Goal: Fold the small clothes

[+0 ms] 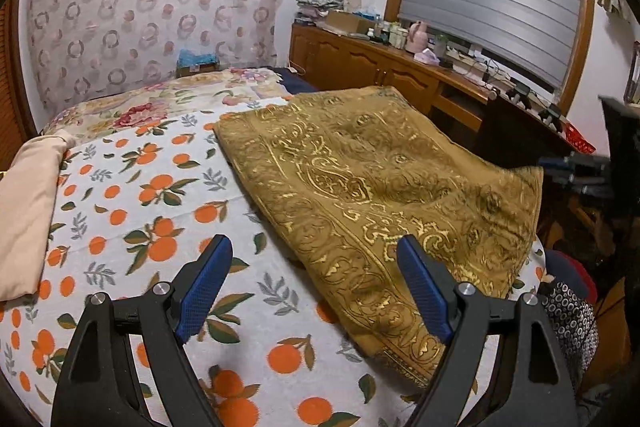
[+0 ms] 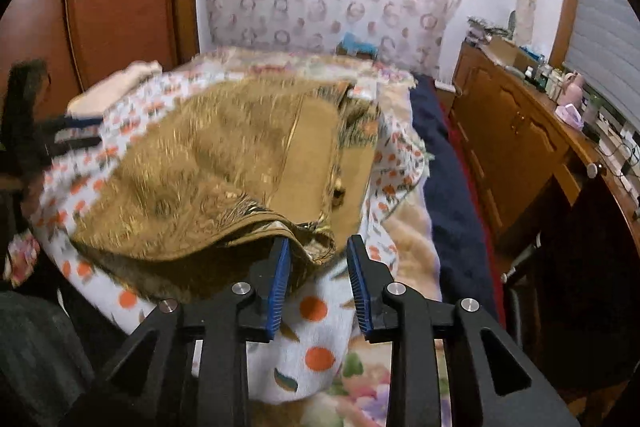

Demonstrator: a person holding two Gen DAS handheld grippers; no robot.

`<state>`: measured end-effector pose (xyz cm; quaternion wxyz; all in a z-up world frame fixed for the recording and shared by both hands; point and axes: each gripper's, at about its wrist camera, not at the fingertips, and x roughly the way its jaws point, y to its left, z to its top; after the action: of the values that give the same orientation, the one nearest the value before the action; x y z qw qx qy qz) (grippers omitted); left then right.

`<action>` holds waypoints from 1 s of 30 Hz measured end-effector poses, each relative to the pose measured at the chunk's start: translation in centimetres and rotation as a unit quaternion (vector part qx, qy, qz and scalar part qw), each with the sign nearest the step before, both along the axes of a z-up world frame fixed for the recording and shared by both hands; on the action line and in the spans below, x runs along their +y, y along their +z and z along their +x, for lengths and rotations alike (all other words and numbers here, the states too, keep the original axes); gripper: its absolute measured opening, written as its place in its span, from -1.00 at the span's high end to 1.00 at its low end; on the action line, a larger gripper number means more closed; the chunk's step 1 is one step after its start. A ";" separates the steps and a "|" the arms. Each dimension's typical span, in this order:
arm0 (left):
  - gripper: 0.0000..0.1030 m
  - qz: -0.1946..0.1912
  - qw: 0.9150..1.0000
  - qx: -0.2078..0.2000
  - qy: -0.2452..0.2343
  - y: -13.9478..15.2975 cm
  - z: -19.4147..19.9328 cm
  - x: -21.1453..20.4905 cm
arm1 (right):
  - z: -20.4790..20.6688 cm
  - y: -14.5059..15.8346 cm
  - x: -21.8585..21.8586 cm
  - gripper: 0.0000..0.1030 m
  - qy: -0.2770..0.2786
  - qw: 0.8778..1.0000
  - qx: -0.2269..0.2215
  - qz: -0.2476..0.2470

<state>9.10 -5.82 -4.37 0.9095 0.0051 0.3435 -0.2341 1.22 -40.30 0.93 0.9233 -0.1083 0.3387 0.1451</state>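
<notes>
Right wrist view shows the gold cloth (image 2: 192,163) folded on the bed (image 2: 316,347). My right gripper (image 2: 318,285) is partly apart, with nothing pinched. My left gripper (image 1: 316,287) is wide apart at the cloth's near-left edge. I should smooth it flat.

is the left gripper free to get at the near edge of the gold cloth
Probably yes: the left gripper is open and empty, and the gold cloth lies flat on the orange-print sheet just ahead, nothing between.
</notes>
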 end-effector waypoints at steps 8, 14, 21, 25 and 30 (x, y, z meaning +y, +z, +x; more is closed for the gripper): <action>-0.65 0.007 1.000 0.013 -0.003 -0.9 0.3 -0.8 | 0.0 2.0 0.6 0.28 0.000 0.996 -0.069 0.057; -0.64 0.014 0.999 0.029 -0.010 -2.0 0.6 -1.4 | 5.3 -1.3 2.4 0.27 -0.007 0.998 -0.014 0.061; -0.64 0.021 0.999 0.043 -0.011 -2.9 0.8 -1.8 | 11.6 -5.2 2.3 0.27 -0.015 0.991 0.086 0.097; -0.65 0.022 0.998 0.049 -0.014 -3.2 0.8 -2.0 | 11.8 -4.7 1.7 0.90 0.018 0.985 0.100 0.140; -0.65 0.022 0.998 0.052 -0.018 -3.3 0.5 -2.3 | 10.3 -2.6 -0.5 0.94 -0.036 0.991 0.041 0.120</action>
<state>9.56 -8.08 -7.62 0.8857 0.0195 0.3950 -0.2431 11.54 -40.85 -1.66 0.9194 0.0214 0.3604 0.1561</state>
